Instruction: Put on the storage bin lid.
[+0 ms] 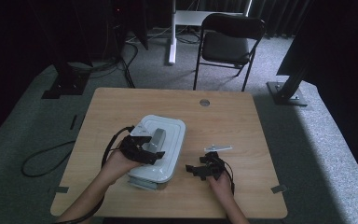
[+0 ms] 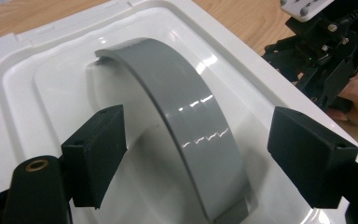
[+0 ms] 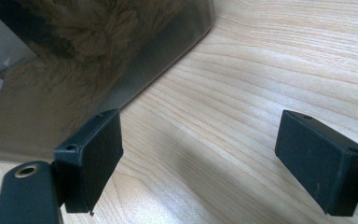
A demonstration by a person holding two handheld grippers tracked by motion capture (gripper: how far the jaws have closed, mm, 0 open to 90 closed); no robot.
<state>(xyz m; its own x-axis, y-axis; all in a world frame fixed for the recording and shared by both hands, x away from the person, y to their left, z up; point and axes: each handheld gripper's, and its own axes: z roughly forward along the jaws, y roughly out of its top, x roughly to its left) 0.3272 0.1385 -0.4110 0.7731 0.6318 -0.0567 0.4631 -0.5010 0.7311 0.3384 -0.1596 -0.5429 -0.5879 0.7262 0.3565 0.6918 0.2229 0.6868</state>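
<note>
White box (image 1: 161,151) on the table (image 1: 242,121), left of centre, lid up, grey handle (image 2: 186,130) arched over the lid. Left gripper (image 1: 142,148) over that lid, jaws spread wide on either side of the handle, pads clear of it. Right gripper (image 1: 204,167) low over bare wood just right of the box, jaws wide, nothing between. Small pale strip (image 1: 218,148) beyond it, perhaps metal. Folding chair (image 1: 228,44) past the table's far edge.
</note>
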